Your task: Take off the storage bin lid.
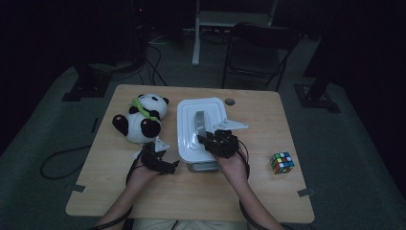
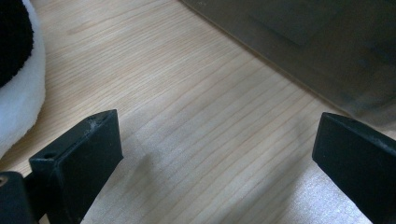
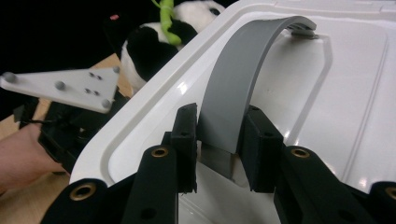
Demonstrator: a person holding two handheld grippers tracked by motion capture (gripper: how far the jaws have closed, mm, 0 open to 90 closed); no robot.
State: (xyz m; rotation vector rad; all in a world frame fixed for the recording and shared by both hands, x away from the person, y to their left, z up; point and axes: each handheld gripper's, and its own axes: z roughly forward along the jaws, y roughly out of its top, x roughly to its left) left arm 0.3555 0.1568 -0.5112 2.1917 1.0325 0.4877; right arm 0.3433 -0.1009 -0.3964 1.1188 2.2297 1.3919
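A white lidded box (image 1: 189,125) stands mid-table with a grey arched handle (image 1: 200,122) on its lid. In the right gripper view the grey handle (image 3: 243,77) rises between the jaws, and my right gripper (image 3: 218,140) is shut on its near end. From above, the right gripper (image 1: 210,140) sits at the lid's near edge. My left gripper (image 1: 160,152) rests on the table just left of the box, jaws wide apart over bare wood (image 2: 210,140), nothing between them. A plush panda (image 1: 140,117) sits left of the box; its white fur (image 2: 18,93) shows at the left edge.
A Rubik's cube (image 1: 282,162) lies near the table's right edge. A dark folding chair (image 1: 258,48) and stand legs are beyond the far edge. The box's dim side wall (image 2: 327,51) runs along the upper right in the left gripper view.
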